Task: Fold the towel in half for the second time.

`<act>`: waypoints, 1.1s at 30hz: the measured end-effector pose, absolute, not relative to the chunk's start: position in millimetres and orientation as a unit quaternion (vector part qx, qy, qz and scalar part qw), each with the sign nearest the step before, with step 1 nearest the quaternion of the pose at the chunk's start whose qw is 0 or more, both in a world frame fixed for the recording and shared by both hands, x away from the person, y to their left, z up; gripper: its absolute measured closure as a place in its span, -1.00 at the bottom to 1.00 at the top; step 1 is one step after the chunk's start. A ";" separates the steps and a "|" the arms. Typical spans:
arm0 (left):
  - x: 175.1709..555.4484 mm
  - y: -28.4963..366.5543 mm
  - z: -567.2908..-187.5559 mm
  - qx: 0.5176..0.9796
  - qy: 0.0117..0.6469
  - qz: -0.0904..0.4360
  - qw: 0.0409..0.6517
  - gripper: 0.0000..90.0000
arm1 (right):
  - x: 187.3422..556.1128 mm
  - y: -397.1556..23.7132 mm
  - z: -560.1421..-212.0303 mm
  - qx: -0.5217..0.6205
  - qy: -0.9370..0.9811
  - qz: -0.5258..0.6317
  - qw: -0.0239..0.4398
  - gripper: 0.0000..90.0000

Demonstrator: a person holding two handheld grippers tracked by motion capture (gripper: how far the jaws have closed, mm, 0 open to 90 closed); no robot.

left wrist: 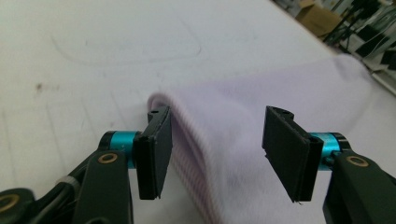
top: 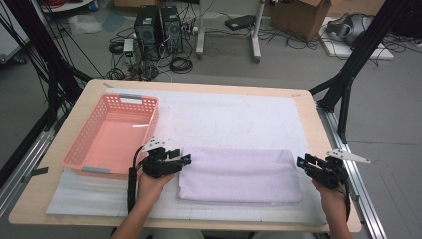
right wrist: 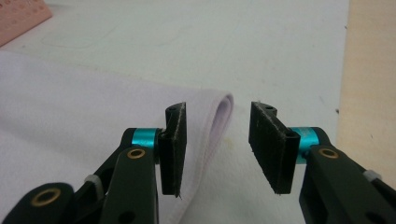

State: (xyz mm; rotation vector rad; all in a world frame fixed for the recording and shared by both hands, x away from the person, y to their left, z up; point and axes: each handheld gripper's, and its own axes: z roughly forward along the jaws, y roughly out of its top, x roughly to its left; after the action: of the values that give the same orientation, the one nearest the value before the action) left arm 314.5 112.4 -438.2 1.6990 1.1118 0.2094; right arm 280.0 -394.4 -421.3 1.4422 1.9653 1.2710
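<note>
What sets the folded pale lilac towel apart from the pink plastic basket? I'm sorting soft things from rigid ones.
The folded pale lilac towel lies flat and soft on the white mat; the pink plastic basket stands rigid with perforated walls. The towel sits between both grippers; the basket sits beyond the left gripper. Both are pastel and rest on the same mat.

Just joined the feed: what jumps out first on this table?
A folded lilac towel lies at the near middle of the white mat, with the left gripper and right gripper at its two ends, jaws open. An empty pink basket sits at far left.
</note>
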 end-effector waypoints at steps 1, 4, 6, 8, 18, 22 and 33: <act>314.5 112.4 -438.2 0.710 0.464 0.087 0.523 -0.02 | 283.9 -392.1 -421.3 0.510 0.707 0.450 0.193 0.25; 332.1 106.2 -446.2 0.705 0.489 0.072 0.509 0.06 | 299.1 -381.8 -426.4 0.497 0.729 0.434 0.182 0.22; 339.0 106.1 -455.9 0.705 0.510 0.060 0.489 0.21 | 311.1 -375.4 -432.5 0.496 0.743 0.413 0.177 0.17; 341.9 108.3 -457.2 0.694 0.519 0.061 0.495 0.54 | 322.8 -371.1 -439.7 0.496 0.756 0.394 0.165 0.09; 348.5 88.8 -453.3 0.737 0.487 0.098 0.458 0.66 | 337.1 -371.6 -443.1 0.480 0.772 0.395 0.133 0.84; 351.5 88.8 -441.9 0.712 0.480 0.145 0.493 0.76 | 333.5 -380.9 -436.5 0.499 0.724 0.449 0.162 0.89; 375.4 78.7 -442.0 0.709 0.486 0.165 0.484 0.27 | 348.4 -378.7 -438.8 0.551 0.671 0.438 0.233 0.36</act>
State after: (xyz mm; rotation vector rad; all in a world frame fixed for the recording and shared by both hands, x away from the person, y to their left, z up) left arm 375.4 78.7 -442.0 1.7255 1.1842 0.4019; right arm 348.4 -378.7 -438.8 1.5127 1.8443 1.2017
